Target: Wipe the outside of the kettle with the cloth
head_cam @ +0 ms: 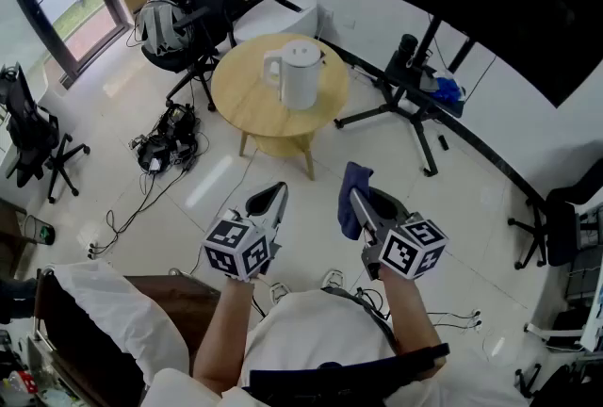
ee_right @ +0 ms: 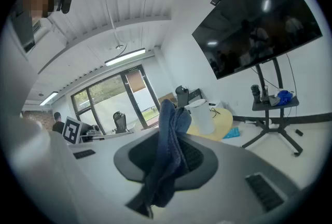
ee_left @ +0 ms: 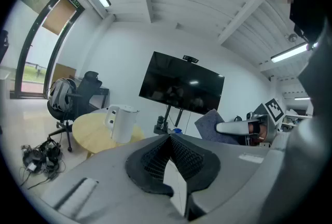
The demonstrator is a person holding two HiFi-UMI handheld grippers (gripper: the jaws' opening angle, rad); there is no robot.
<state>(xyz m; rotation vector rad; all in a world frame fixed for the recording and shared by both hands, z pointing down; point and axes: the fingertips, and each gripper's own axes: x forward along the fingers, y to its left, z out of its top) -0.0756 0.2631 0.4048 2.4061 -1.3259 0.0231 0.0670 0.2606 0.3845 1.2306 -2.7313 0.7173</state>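
Right gripper (head_cam: 358, 198), seen from the head view, is closed on the blue cloth (head_cam: 346, 217), which hangs down from its jaws. The left gripper (head_cam: 275, 198) beside it holds nothing. The white kettle (head_cam: 300, 73) stands upright on the round wooden table (head_cam: 236, 108), well apart from both grippers, so I think the wiping has not yet begun. A heap of cables (head_cam: 165, 146) lies on the floor to the left of the table.

From the left gripper view, the jaws are pressed fully together with nothing between them. The kettle (ee_left: 122, 123) is far ahead, to the left.

From the right gripper view, the cloth (ee_right: 168, 150) is pinched in a narrow fold and its end hangs loose below the jaws. The kettle (ee_right: 201, 116) shows behind it.

My worry is the small hold on the cloth: hard rubbing could pull it out of the jaws. The kettle also looks light, so a push from one side may slide or tip it if my left gripper does not steady it.
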